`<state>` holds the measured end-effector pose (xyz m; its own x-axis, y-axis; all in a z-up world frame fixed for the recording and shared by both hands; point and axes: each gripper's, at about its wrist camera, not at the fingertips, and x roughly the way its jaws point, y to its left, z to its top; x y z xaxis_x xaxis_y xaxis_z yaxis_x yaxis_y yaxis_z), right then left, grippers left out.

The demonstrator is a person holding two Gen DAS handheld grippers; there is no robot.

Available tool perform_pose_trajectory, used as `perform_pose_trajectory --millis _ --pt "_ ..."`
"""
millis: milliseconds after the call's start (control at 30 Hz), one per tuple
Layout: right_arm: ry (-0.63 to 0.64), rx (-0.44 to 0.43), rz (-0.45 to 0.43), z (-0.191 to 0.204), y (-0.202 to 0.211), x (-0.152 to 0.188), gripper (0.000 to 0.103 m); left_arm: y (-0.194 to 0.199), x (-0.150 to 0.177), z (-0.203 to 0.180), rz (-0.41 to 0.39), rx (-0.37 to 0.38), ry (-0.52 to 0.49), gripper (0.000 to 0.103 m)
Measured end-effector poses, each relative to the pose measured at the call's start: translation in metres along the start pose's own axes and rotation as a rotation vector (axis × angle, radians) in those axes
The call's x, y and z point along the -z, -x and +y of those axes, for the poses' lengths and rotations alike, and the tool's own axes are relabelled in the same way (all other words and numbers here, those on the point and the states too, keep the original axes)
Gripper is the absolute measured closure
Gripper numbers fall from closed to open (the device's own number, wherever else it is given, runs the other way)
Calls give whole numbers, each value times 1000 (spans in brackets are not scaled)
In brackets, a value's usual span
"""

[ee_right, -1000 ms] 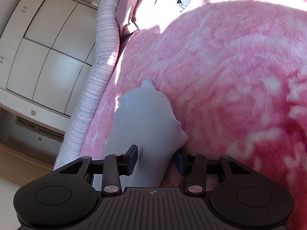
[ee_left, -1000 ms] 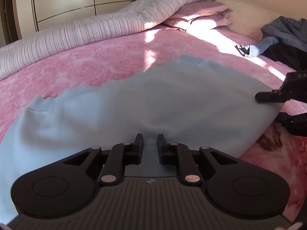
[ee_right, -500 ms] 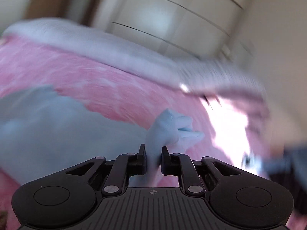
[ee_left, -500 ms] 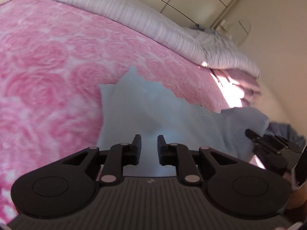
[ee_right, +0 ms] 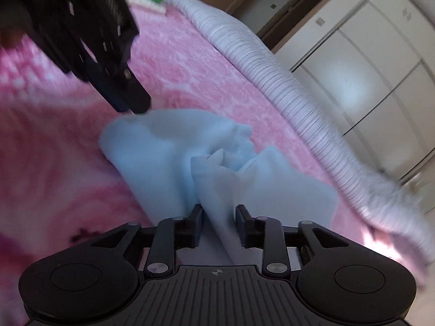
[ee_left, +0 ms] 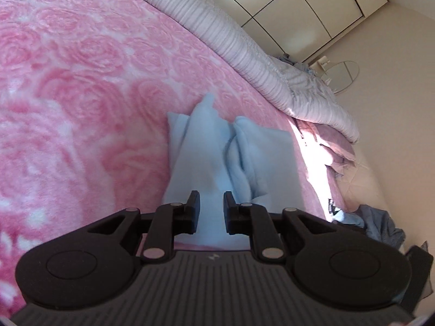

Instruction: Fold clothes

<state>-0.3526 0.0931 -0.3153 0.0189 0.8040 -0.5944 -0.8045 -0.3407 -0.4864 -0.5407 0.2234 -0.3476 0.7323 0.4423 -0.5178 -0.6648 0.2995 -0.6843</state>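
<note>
In the left wrist view, the left gripper [ee_left: 210, 206] is being pointed down at a light blue garment [ee_left: 217, 149], which is lying bunched and folded on the pink rose-patterned blanket [ee_left: 68, 95] of a bed. The jaws are being kept narrow, with a strip of the blue cloth running between them; whether the pads are really pressing on it cannot be told. A striped grey duvet [ee_left: 244, 49] is being seen rolled along the far edge of the bed, and pillows [ee_left: 334, 149] are lying beside its end. White wardrobe doors [ee_left: 299, 8] are standing behind it. A grey pile of other clothes [ee_left: 380, 225] is lying at the right edge.

In the right wrist view, which is a little blurred, the right gripper [ee_right: 218, 224] is being held over the same light blue garment [ee_right: 168, 157]. Its jaws are opening, and a fold of the cloth is rising between them, touching the left pad but standing apart from the right one. The left gripper [ee_right: 133, 103] is being seen at the upper left, with its tip at the far corner of the garment. The striped duvet [ee_right: 285, 87] is running diagonally behind, and the wardrobe [ee_right: 375, 62] is standing beyond it.
</note>
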Motion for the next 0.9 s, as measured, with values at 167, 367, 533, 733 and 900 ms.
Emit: perform_pose_trajectory --millis 167,367,533,733,900 --pt "-354 -199 -9 -99 32 18 53 -38 -29 -14 75 81 5 72" --pt "-904 -129 232 -235 -27 60 53 -119 -62 -11 228 127 54 65" --pt "-1064 -232 349 -276 -85 76 53 -162 -73 -3 282 145 114 64" --pt "-1049 -360 404 -274 -122 70 64 -181 -75 -20 312 191 59 95" --pt "-937 -375 377 -260 -121 41 83 -133 -86 -33 200 223 -68 97"
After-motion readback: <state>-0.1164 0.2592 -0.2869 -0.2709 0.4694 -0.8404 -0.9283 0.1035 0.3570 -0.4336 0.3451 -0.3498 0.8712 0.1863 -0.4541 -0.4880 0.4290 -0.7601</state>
